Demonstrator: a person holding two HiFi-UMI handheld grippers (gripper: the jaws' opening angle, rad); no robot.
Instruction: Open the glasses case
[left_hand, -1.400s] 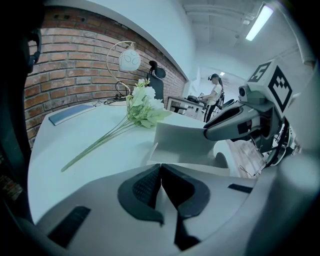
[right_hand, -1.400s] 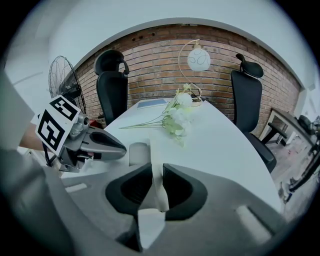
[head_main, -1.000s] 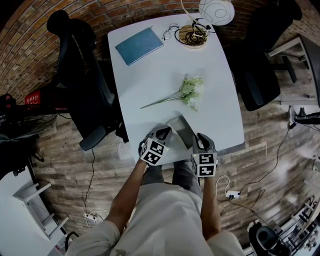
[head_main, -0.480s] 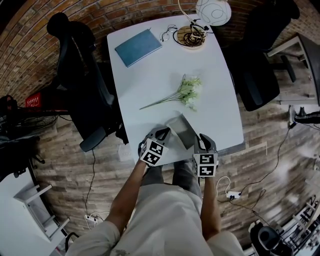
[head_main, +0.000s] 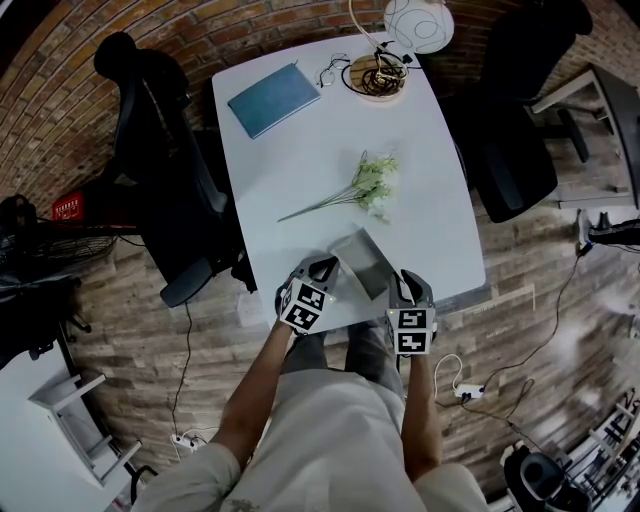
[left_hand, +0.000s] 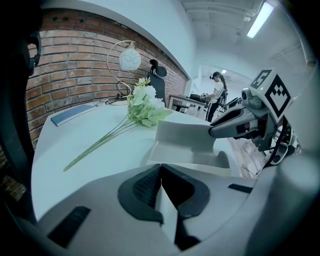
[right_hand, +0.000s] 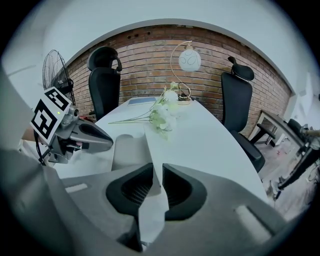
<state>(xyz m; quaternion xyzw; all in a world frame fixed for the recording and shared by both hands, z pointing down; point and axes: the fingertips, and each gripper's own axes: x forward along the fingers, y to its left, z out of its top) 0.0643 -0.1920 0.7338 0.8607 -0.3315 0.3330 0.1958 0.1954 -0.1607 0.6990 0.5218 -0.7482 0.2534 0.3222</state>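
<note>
Near the lower centre of the head view, by the near edge of the white table (head_main: 300, 170), the glasses case (head_main: 362, 262) stands half open. Our left gripper (head_main: 328, 266) is clamped on its base panel, and our right gripper (head_main: 400, 280) is pinched on the raised lid. We judge an uneven pull could slip a thin panel from the pads (right_hand: 132, 192) — or drag the case off the edge. Panels look flat, stiff, matte grey; pads ribbed, black.

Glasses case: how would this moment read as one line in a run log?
glasses case: open, one side raised, at near edge of table | left gripper: shut on case edge | right gripper: shut on raised side
</note>
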